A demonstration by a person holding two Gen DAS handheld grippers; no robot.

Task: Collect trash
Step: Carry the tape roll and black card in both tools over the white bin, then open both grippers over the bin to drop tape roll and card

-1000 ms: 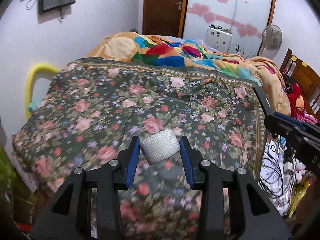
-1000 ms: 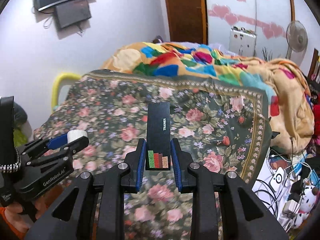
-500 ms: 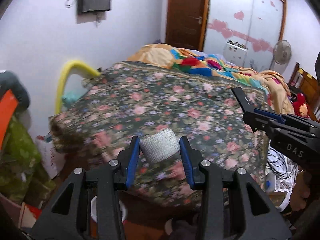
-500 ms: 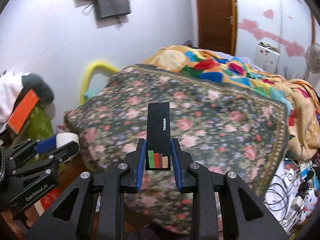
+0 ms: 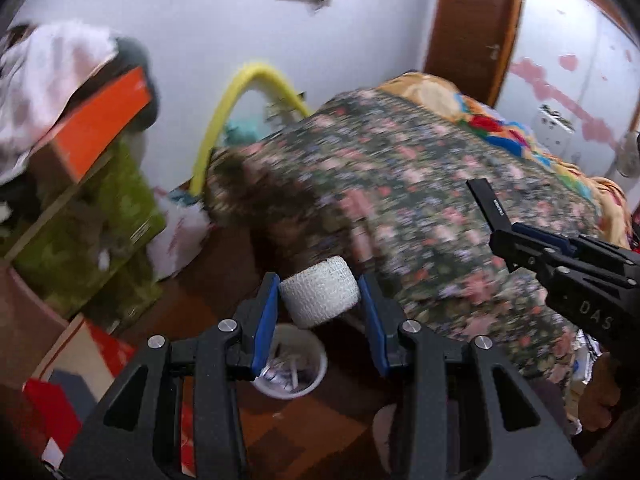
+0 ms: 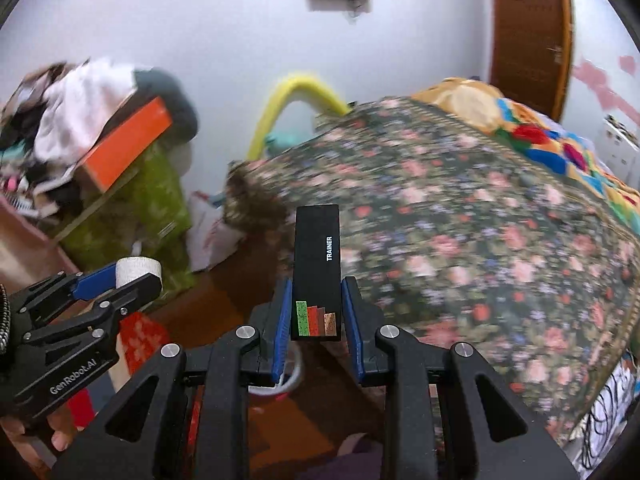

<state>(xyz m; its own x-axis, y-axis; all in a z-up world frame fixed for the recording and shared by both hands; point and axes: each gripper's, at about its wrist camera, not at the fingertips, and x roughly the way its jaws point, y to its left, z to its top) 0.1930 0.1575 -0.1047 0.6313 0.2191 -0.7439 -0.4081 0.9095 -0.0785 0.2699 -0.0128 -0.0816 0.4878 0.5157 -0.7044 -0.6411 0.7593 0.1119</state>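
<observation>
My left gripper (image 5: pixel 320 300) is shut on a white bandage roll (image 5: pixel 319 297) and holds it in the air above a white trash bin (image 5: pixel 292 364) on the floor, which has crumpled paper inside. My right gripper (image 6: pixel 316 312) is shut on a flat black box (image 6: pixel 317 272) marked TRAINER, with coloured bars at its lower end. The bin's rim (image 6: pixel 294 376) peeks out under the right gripper. The left gripper with the roll (image 6: pixel 138 270) also shows at the left of the right wrist view. The right gripper with the black box (image 5: pixel 490 204) shows at the right of the left wrist view.
A bed with a floral cover (image 5: pixel 440 208) fills the right side. A green box (image 5: pixel 108 216) with an orange box (image 5: pixel 100 124) and clothes on it stands at the left. A yellow foam tube (image 5: pixel 240 92) leans by the wall. Red packaging (image 5: pixel 60 400) lies on the brown floor.
Both grippers have swung left and down, away from over the bed toward the floor beside it. The white bin has come closer under them. Both still hold their objects.
</observation>
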